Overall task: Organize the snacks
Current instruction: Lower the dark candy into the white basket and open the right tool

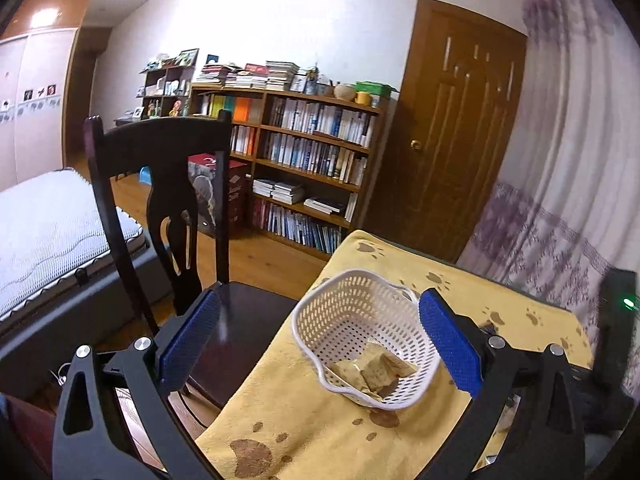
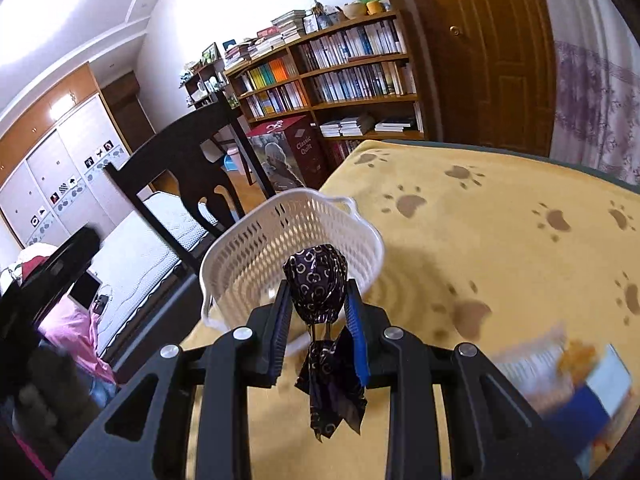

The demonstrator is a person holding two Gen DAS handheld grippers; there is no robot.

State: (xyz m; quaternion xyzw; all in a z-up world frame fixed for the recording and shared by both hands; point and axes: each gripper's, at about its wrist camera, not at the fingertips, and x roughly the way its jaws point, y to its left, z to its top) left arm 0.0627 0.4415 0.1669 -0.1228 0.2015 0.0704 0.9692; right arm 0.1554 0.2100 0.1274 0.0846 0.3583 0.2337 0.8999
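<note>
sitting at the near-left corner of a table draped in a yellow paw-print cloth (image 2: 500,248): a white perforated basket (image 1: 360,320), the landmark here. standing just left of the basket, beyond the table edge: a dark wooden chair (image 1: 160,184). lining the wall far behind the basket: a wooden bookshelf (image 1: 304,160) packed with books, a brown door (image 1: 452,140) to its right. lying far left of the basket, past the chair: a quilted mattress (image 1: 44,236). leaning on the floor behind the basket in front of the bookshelf: a red "classic quilt" box (image 2: 288,152).

hovering just in front of the basket, blue-padded fingers spreading wide to either side of it and gripping nothing: the left gripper (image 1: 320,344). hanging just short of the basket's near rim in the right wrist view, pads pressing together on a snack: the right gripper (image 2: 318,312). being pinched there, its round end poking up toward the basket and its twisted tail dangling below the fingers: a dark purple foil-wrapped candy (image 2: 318,280) with a pale ring pattern. resting inside the basket on its floor: a few tan wrapped snacks (image 1: 376,372). blurring at the table's near edge, well right of the basket: a blue and white snack packet (image 2: 576,384).
</note>
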